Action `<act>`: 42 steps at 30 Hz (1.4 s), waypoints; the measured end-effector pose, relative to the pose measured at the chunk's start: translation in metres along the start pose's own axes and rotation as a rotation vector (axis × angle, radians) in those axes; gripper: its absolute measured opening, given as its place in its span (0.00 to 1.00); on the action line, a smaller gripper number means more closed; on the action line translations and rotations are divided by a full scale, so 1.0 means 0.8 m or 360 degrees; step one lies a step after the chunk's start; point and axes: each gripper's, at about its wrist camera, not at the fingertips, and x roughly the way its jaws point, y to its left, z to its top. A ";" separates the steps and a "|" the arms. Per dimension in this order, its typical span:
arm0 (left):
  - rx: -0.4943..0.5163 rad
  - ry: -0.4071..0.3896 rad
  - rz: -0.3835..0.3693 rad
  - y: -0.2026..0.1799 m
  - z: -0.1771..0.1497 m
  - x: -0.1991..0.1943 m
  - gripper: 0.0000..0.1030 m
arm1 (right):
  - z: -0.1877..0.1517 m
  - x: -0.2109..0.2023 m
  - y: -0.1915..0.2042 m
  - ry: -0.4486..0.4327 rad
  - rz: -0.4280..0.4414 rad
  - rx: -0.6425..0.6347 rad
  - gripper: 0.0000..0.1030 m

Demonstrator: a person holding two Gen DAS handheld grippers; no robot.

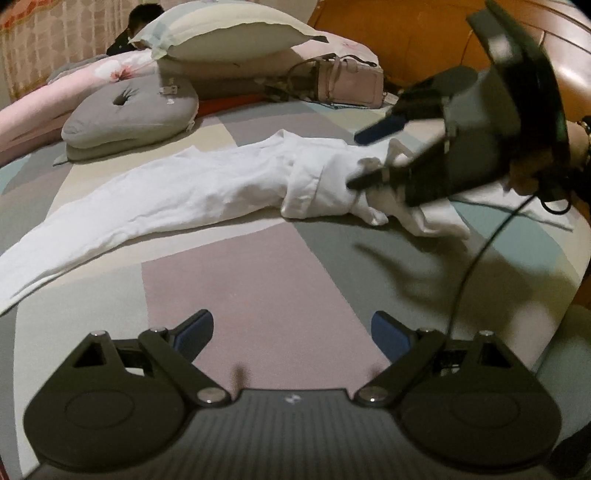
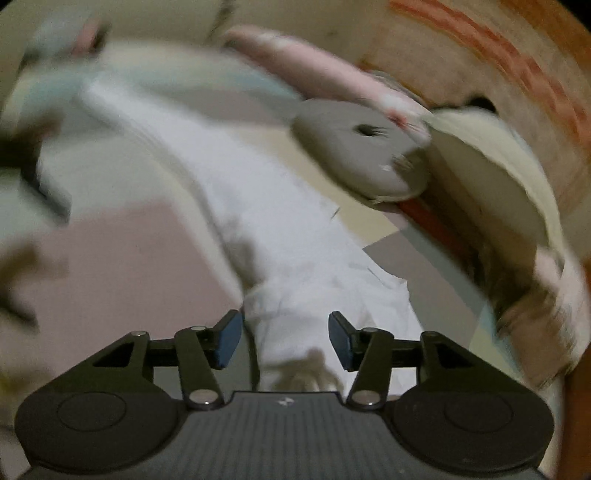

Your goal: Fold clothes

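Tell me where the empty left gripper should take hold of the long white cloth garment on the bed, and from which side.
Probably the flat, thin near end of the long white cloth garment, at the left. The open left gripper could come down from above over its near edge: there the cloth lies in a single smooth layer on the patchwork bedsheet, unlike the bunched right end.

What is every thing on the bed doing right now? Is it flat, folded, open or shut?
white garment: stretched out long on the bed, bunched and rumpled at the right end, not folded yet.
left gripper: open, empty, over bare bedspread.
right gripper: open, over the bunched end, pads not pressing.
grey cushion: lying flat.
pillow: resting on the bedding pile.
pink handbag: on its side.
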 end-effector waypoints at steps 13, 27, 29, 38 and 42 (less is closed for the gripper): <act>-0.0028 0.0019 -0.0005 0.004 0.002 0.007 0.90 | -0.025 0.067 0.037 0.0145 -0.0175 -0.0517 0.36; -0.0045 -0.0008 0.0057 0.003 0.000 -0.016 0.90 | 0.011 0.010 -0.028 -0.0021 0.0266 0.0363 0.09; -0.0050 -0.0016 0.0078 0.002 -0.001 -0.024 0.90 | 0.013 0.002 -0.027 -0.0024 0.0330 0.0417 0.09; 0.0006 -0.0079 0.0132 -0.002 -0.013 -0.055 0.90 | 0.022 -0.037 0.009 0.0000 0.0579 0.0531 0.09; 0.0127 -0.0067 0.0261 -0.009 -0.019 -0.054 0.90 | 0.027 -0.050 0.028 0.0039 0.0682 0.0577 0.09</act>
